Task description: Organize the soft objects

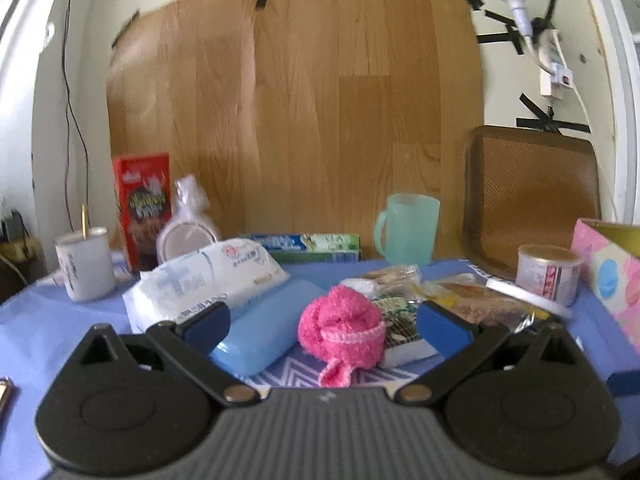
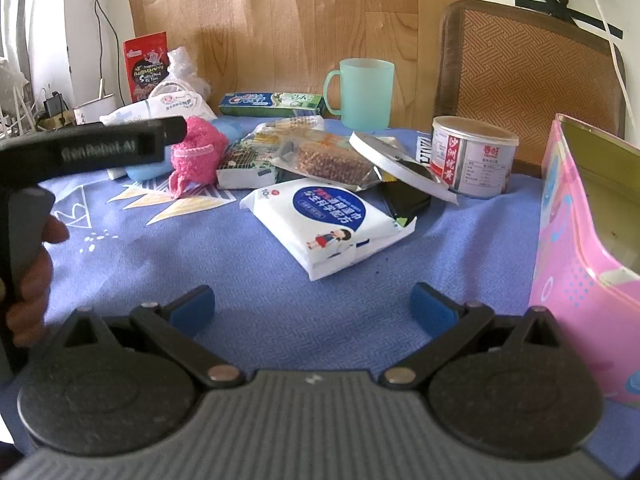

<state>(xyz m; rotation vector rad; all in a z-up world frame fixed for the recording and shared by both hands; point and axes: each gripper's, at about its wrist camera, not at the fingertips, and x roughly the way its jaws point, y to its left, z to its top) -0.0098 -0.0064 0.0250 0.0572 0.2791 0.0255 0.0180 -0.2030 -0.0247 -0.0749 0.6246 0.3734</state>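
A pink knitted ball (image 1: 342, 328) lies on the blue cloth, between the open fingers of my left gripper (image 1: 326, 328), which is not closed on it. It also shows in the right wrist view (image 2: 198, 152), with the left gripper's black body (image 2: 92, 148) beside it. A white wipes pack (image 1: 204, 276) lies at the left, behind a light blue case (image 1: 262, 328). My right gripper (image 2: 312, 312) is open and empty above bare cloth. A white tissue pack with a blue label (image 2: 328, 224) lies ahead of it.
A pink tin box (image 2: 580, 256) stands open at the right. A white can (image 2: 472, 156), a loose lid (image 2: 396, 164), snack packets (image 2: 320, 160), a green mug (image 2: 362, 92), a toothpaste box (image 2: 272, 104), a red box (image 2: 146, 66) and a white mug (image 1: 84, 262) crowd the back.
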